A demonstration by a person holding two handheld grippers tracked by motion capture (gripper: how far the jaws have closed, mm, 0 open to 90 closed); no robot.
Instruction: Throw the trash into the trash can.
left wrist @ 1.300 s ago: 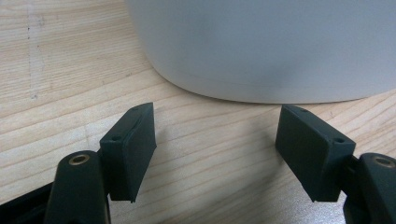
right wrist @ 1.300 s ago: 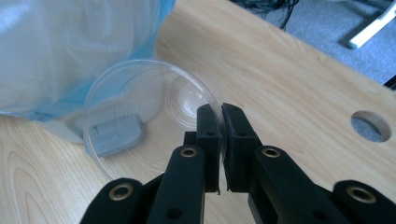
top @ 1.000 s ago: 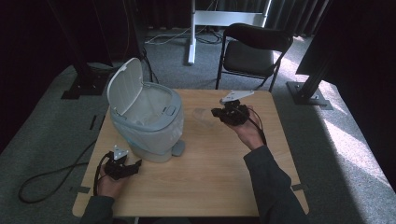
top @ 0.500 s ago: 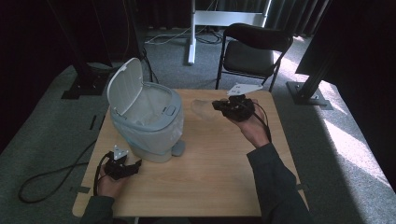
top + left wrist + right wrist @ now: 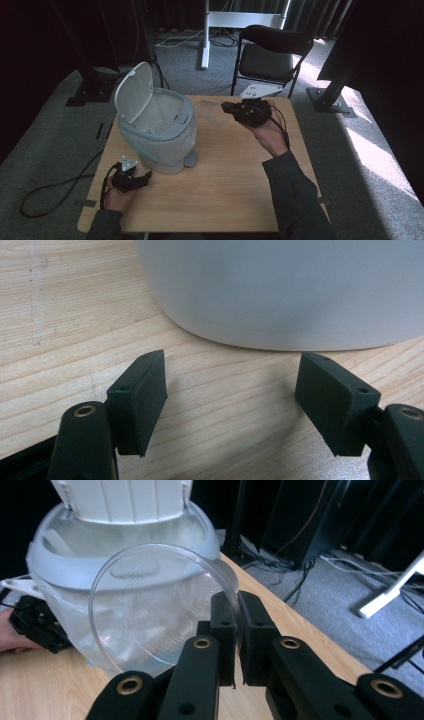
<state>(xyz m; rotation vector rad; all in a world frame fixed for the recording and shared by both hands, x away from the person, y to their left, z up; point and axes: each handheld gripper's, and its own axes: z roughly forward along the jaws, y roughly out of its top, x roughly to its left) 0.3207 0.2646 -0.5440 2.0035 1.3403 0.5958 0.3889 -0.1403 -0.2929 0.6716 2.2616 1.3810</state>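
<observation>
Looking down from the high view: wooden table [image 5: 225,200] bearing a grey bin [image 5: 159,131] with its white lid [image 5: 132,93] raised; right gripper [image 5: 227,107] held above the far side of the table, pinching a clear plastic bowl [image 5: 209,113] that juts toward the bin; left gripper [image 5: 145,177] resting low at the near left, just beside the bin's base; black chair [image 5: 270,50] standing beyond the table.

Left gripper view: jaws spread wide over bare wood, nothing between them, pads [image 5: 142,395] apart from the bin [image 5: 280,290] wall rising just ahead.

Right gripper view: jaws pressed nearly together on the rim of the clear plastic bowl [image 5: 150,615], held on edge in the air, mouth turned toward the camera; bin [image 5: 55,565] seen behind and through the bowl, lid [image 5: 125,500] upright; left gripper [image 5: 37,622] at the bin's far side, low on the table [image 5: 300,625].
</observation>
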